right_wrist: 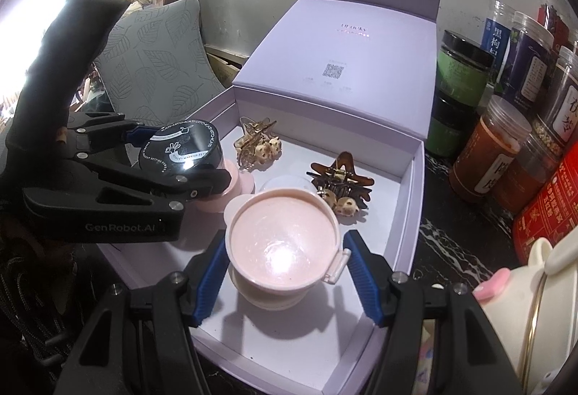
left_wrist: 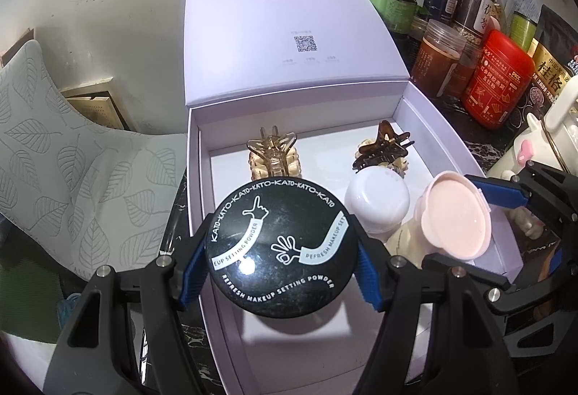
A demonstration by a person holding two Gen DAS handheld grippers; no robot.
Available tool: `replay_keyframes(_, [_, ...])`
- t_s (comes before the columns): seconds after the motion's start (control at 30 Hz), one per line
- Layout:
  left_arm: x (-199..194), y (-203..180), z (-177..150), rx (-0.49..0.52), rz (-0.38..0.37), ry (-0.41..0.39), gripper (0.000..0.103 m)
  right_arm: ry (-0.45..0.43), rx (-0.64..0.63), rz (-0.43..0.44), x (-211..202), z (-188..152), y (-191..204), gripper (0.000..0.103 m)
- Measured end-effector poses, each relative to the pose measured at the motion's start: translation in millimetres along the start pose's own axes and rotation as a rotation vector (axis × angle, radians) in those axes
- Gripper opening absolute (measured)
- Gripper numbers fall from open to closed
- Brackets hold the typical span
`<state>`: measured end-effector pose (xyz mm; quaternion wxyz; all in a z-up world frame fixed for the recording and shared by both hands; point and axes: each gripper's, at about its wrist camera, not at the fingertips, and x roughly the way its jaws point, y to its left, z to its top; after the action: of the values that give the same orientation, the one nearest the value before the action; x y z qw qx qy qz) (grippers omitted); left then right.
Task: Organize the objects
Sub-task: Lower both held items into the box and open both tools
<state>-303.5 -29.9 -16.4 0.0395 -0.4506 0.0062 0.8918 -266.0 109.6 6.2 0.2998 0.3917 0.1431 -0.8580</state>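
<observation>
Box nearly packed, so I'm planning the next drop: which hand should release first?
Probably right: its gripper holds the pink jar over bare box floor, while the left's black compact hangs over the box's rim.

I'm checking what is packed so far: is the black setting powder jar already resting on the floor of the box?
No: the black setting powder jar is clamped in the left gripper, raised above the box floor.

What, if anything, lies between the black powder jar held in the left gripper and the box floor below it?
Nothing visible. The black powder jar hangs in the left gripper over a bare patch of the box floor. The hair clips and white jar sit further back.
</observation>
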Motion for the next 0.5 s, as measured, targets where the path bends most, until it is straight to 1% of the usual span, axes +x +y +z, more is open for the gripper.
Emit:
replay_keyframes(0.07, [0, 1, 0, -0.004, 0.006, 0.0, 0.067, 0.0, -0.001, -0.004, 0, 0, 0, 0.065])
replay_keyframes(0.2, [-3, 4, 0, -0.019, 0.005, -0.01, 0.067, -0.002, -0.004, -0.016, -2, 0, 1, 0.07])
replay_keyframes(0.33, [-14, 2, 1, -0.004, 0.031, -0.052, 0.067, -0.003, 0.01, -0.03, -5, -2, 0, 0.071])
replay_keyframes(0.5, [-26, 1, 0, -0.004, 0.027, -0.062, 0.067, -0.02, 0.032, -0.048, -18, -5, 0, 0.071])
